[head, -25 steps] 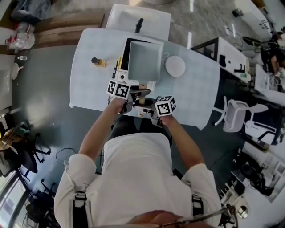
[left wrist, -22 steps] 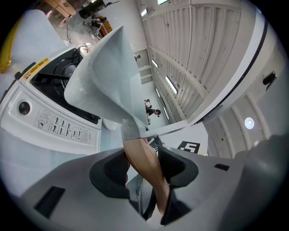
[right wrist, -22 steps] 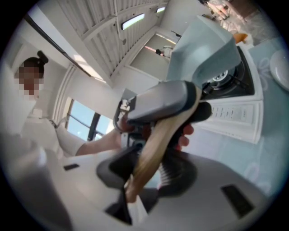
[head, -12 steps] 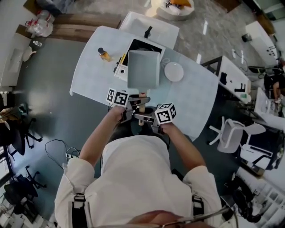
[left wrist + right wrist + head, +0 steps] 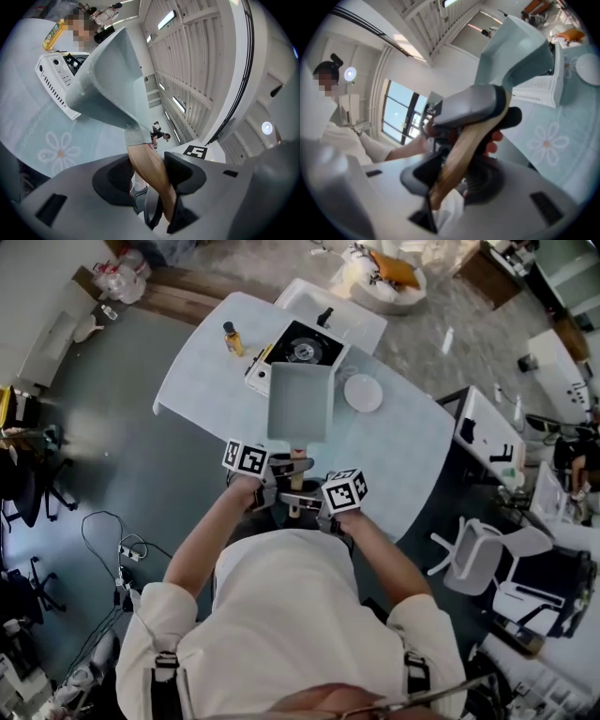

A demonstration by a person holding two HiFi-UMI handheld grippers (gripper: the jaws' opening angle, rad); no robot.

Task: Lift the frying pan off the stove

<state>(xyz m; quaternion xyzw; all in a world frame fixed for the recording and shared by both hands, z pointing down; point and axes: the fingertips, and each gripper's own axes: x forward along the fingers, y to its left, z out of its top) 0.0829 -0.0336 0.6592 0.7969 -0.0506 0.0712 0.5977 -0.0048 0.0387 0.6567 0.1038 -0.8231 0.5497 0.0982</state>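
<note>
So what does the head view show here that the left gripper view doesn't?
Only the head view: the white plate beside the stove, the frying pan seen from above, and the right gripper on the wooden handle. Only the left gripper view: the pan's underside, vent slots along the stove's side, the flower print on the tablecloth, and the left gripper with its jaws pressed on the handle. Both: pan, handle, stove, tablecloth.
</note>
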